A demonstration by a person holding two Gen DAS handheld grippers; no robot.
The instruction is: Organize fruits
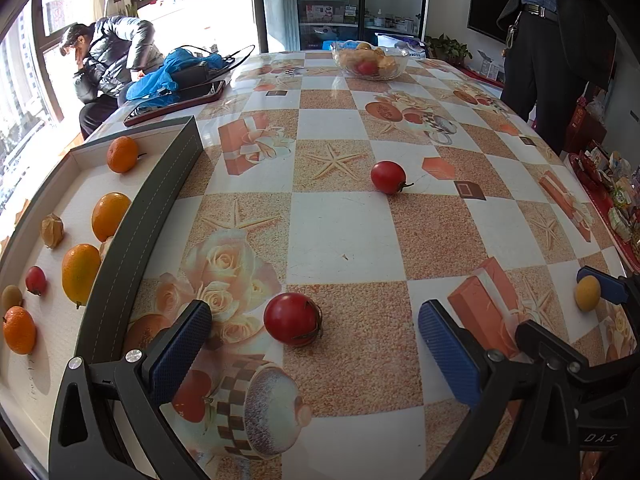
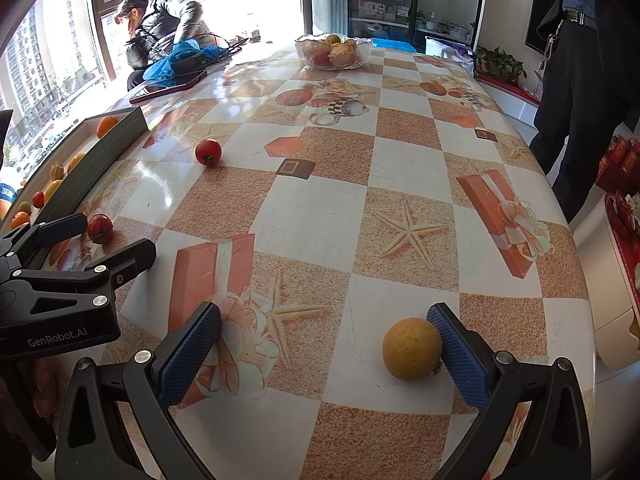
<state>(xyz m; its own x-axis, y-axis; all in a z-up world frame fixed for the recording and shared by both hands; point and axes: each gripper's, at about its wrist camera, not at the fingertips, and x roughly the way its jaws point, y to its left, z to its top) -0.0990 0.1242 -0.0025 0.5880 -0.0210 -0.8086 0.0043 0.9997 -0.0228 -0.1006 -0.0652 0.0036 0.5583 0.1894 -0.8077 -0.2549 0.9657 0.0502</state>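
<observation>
You had the left gripper (image 1: 314,350) spread wide and low over the table (image 1: 340,232), its blue pads either side of the near red tomato (image 1: 293,319), which lay closer to the left pad but touched neither. That straddle read as a set-up for a pinch, judging from the task. Nothing was held in it.

Your right gripper (image 2: 326,346) was open too, with the yellow fruit (image 2: 412,349) resting on the table against the inner face of the right finger (image 2: 460,354); the left finger stood well clear. I would judge you were bracing the round fruit there so it could not roll before the jaws came in.

The grey-walled tray (image 1: 120,264) sat at ten o'clock from the left gripper, along the table's left edge, and it was plainly the place for collecting.

Counted in the left wrist view, the tray held three orange citrus, two yellow-orange oval fruits, one small red tomato, one brownish-green fruit at the near edge, and one papery husked fruit; a second pale thing against the wall was too hidden to name. Loose on the table were two red tomatoes, the near one and a far tomato (image 1: 388,177) at one o'clock, plus the one yellow fruit. A glass bowl (image 1: 370,62) of fruit stood at twelve o'clock, far across.
</observation>
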